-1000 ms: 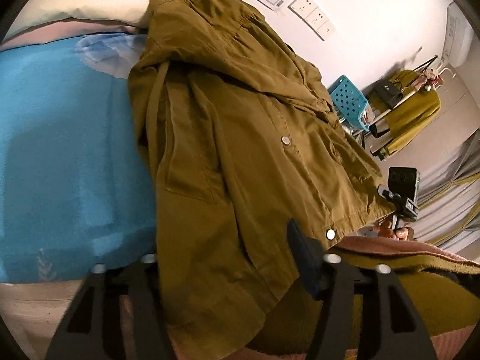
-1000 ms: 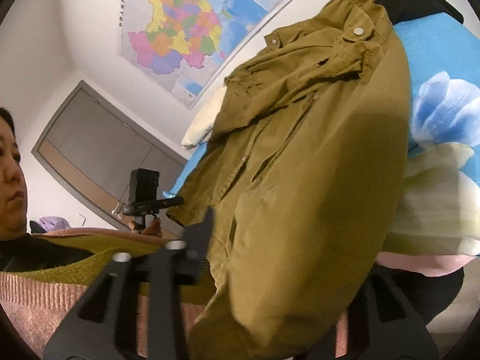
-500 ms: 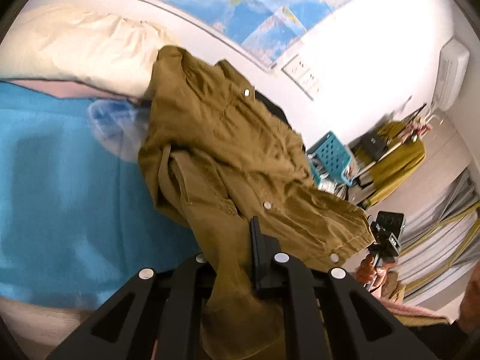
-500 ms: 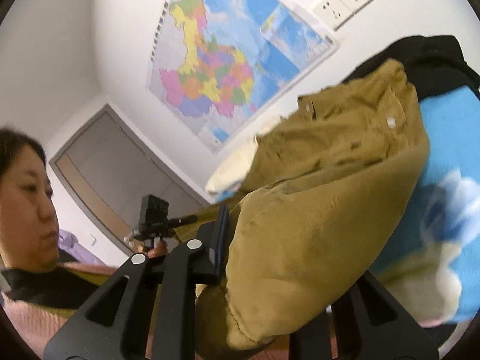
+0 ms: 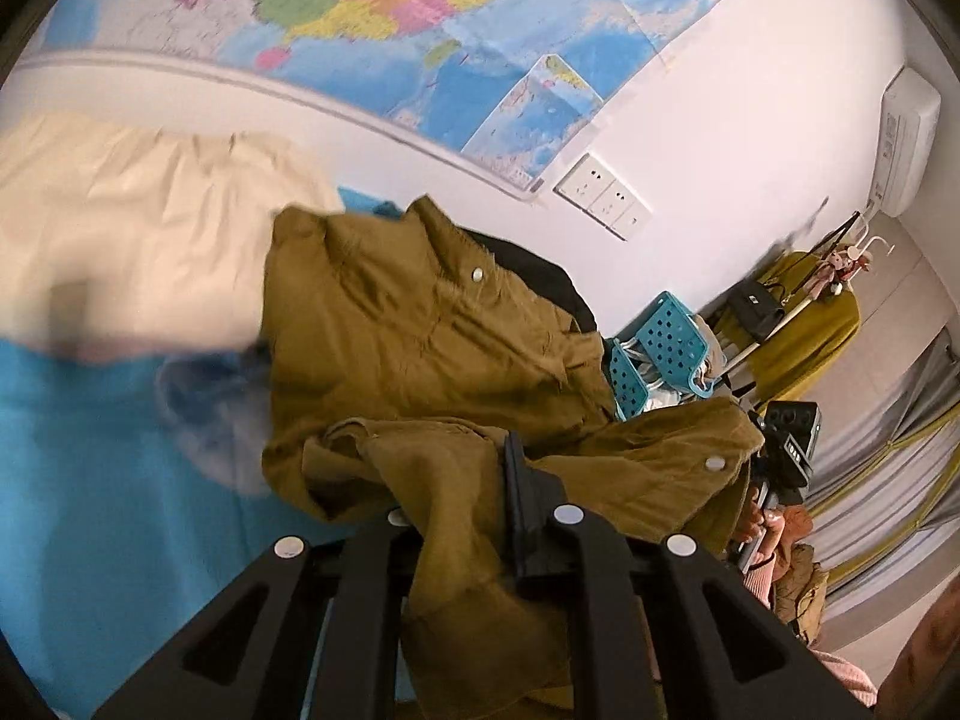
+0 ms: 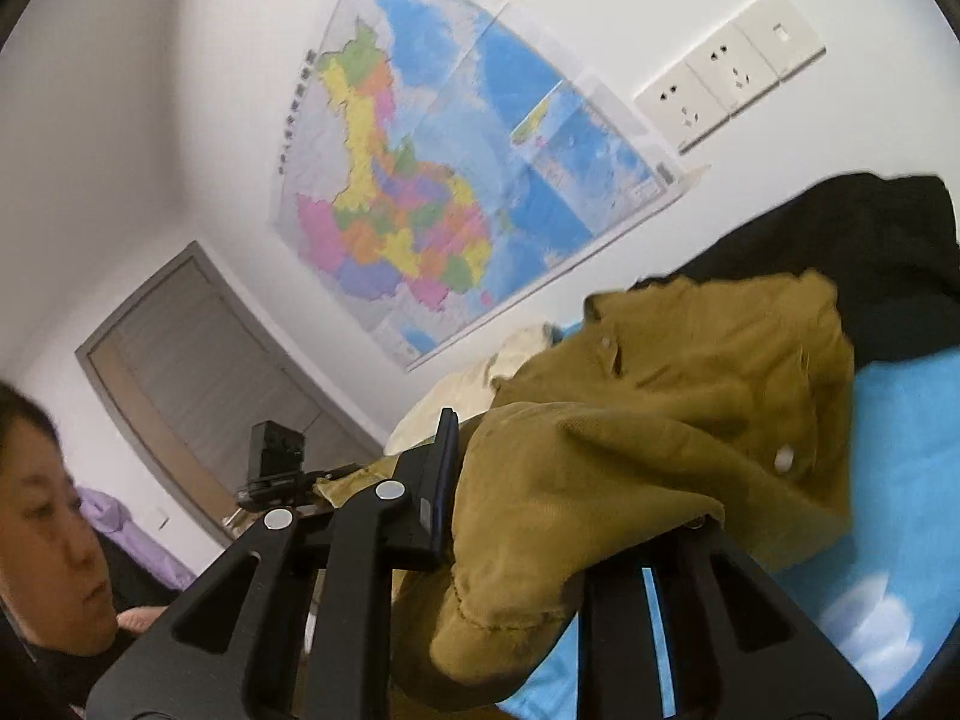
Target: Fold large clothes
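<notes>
An olive-brown jacket (image 5: 420, 336) with white snap buttons lies on a blue bed sheet (image 5: 90, 480), its lower half lifted and folded over toward the collar. My left gripper (image 5: 462, 498) is shut on the jacket's hem, the cloth hanging down between the jaws. My right gripper (image 6: 540, 498) is shut on the jacket's (image 6: 660, 420) other hem corner, and the cloth hides its right finger. Both grippers hold the hem above the bed. The right gripper also shows in the left wrist view (image 5: 786, 444), at the right.
A cream pillow (image 5: 138, 228) lies at the head of the bed, under a wall map (image 5: 420, 18). A black garment (image 6: 870, 258) lies behind the jacket. Blue perforated baskets (image 5: 660, 348) and a clothes rack (image 5: 810, 312) stand beside the bed. The person's face (image 6: 42, 516) is at left.
Both grippers closed on the jacket's hem and lifted it up and forward toward the collar. The jacket went from lying flat to being doubled over; the views tilted up toward the wall.
</notes>
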### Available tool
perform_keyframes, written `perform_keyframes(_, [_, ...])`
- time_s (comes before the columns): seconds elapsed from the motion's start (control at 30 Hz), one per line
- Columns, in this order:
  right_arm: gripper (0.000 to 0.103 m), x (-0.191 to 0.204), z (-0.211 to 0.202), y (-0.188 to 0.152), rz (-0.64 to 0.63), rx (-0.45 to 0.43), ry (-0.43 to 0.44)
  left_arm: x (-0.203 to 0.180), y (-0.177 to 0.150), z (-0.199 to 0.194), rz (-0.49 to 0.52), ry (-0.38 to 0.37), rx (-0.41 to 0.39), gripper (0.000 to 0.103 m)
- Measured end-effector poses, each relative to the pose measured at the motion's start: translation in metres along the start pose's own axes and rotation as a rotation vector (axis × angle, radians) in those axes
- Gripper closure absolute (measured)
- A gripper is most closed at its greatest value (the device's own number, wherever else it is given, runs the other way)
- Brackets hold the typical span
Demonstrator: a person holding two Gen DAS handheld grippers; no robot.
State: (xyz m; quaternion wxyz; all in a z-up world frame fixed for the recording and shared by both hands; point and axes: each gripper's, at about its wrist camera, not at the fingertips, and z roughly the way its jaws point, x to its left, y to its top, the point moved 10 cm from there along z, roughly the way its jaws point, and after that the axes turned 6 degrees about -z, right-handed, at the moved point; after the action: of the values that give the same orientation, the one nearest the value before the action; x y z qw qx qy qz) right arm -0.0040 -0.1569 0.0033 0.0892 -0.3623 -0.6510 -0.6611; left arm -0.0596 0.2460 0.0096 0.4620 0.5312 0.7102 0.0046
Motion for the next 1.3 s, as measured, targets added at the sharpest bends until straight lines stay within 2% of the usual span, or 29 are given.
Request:
perform_keyframes(0.27, [0.085, -0.032, 0.036, 0.048, 0.010, 0.013, -0.056, -0.004, 0.061, 0.023, 0.000, 0.036, 0.001, 0.091])
perform_keyframes(0.47, [0.085, -0.055, 0.055, 0.070, 0.029, 0.026, -0.086, -0.001, 0.094, 0.042, 0.006, 0.065, 0.002, 0.091])
perform_keyframes(1.3, [0.085, -0.109, 0.104, 0.103, 0.096, 0.068, -0.157, 0.025, 0.153, 0.094, -0.008, 0.162, 0.041, 0.091])
